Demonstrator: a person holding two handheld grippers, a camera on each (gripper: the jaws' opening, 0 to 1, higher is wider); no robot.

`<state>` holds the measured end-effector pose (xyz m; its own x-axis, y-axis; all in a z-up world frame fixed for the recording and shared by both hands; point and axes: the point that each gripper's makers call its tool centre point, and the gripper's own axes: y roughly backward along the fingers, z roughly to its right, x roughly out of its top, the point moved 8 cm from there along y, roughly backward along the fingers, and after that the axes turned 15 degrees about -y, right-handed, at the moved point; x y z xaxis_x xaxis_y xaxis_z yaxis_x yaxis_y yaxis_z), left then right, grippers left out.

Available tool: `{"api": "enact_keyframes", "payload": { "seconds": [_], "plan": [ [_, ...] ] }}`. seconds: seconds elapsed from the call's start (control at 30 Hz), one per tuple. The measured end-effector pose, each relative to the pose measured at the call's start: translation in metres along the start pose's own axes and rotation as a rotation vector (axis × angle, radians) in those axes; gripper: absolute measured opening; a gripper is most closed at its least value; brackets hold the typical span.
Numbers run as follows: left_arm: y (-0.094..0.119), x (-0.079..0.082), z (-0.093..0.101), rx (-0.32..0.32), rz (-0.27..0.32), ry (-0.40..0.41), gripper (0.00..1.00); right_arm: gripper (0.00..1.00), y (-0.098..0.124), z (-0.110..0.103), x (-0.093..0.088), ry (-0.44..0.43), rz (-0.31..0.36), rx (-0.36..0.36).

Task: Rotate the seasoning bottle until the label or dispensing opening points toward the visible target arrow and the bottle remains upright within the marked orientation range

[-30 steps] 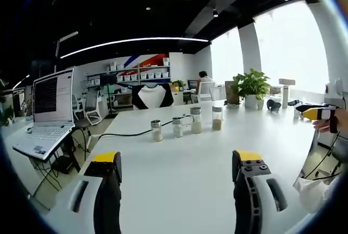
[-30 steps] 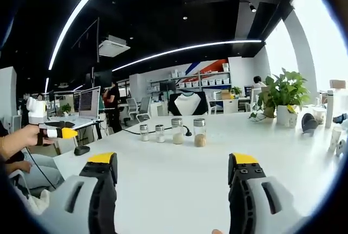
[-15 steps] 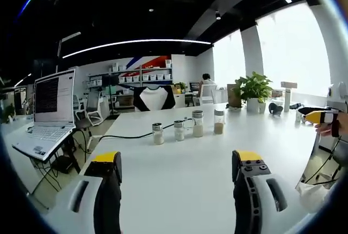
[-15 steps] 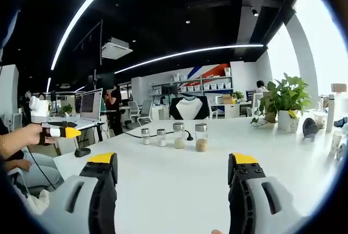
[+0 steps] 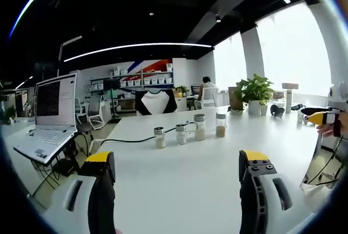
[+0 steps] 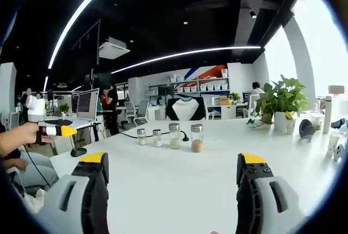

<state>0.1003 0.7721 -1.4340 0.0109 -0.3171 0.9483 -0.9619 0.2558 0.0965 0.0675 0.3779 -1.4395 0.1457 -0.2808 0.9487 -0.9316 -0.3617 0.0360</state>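
Observation:
Four glass seasoning bottles with silver caps stand upright in a row on the white table (image 5: 185,174). From left to right they are a short bottle (image 5: 160,137), a second short bottle (image 5: 181,134), a taller bottle (image 5: 200,127) and a bottle of brown seasoning (image 5: 220,125). In the right gripper view the same row runs from the shortest bottle (image 6: 142,136) to the brown-filled bottle (image 6: 197,138). My left gripper (image 5: 176,158) is open and empty, well short of the row. My right gripper (image 6: 172,159) is open too, equally far back. Each gripper is held in a hand at the edge of the other's view.
An open laptop (image 5: 49,114) sits on a stand at the left, and a black cable (image 5: 130,136) runs toward the bottles. A potted plant (image 5: 254,90) and small cups (image 6: 331,141) stand at the far right. A chair (image 5: 155,102) faces the table's far end.
Both pairs of jaws have spread a little wider. The views have shifted slightly, and the bottles stand where they were.

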Motion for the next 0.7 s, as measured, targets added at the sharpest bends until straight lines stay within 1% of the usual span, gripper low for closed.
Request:
{"api": "enact_keyframes", "payload": {
  "seconds": [0.13, 0.3, 0.47, 0.57, 0.7],
  "plan": [
    [-0.001, 0.000, -0.002, 0.003, -0.001, 0.000, 1.00, 1.00, 0.000, 0.001, 0.000, 0.004, -0.003, 0.001],
    [-0.005, 0.003, -0.002, -0.005, 0.003, 0.015, 1.00, 0.99, -0.001, 0.003, 0.001, 0.008, -0.013, 0.003],
    [-0.013, 0.006, -0.003, -0.023, -0.004, -0.022, 1.00, 0.97, -0.002, 0.002, 0.004, 0.002, -0.002, 0.005],
    [-0.019, 0.007, -0.004, -0.036, -0.008, -0.062, 1.00, 0.96, -0.002, 0.002, 0.004, -0.005, -0.004, 0.008],
    [-0.025, 0.008, -0.006, -0.038, -0.010, -0.079, 1.00, 0.95, -0.001, 0.001, 0.004, 0.003, -0.009, 0.008]
  ]
}}
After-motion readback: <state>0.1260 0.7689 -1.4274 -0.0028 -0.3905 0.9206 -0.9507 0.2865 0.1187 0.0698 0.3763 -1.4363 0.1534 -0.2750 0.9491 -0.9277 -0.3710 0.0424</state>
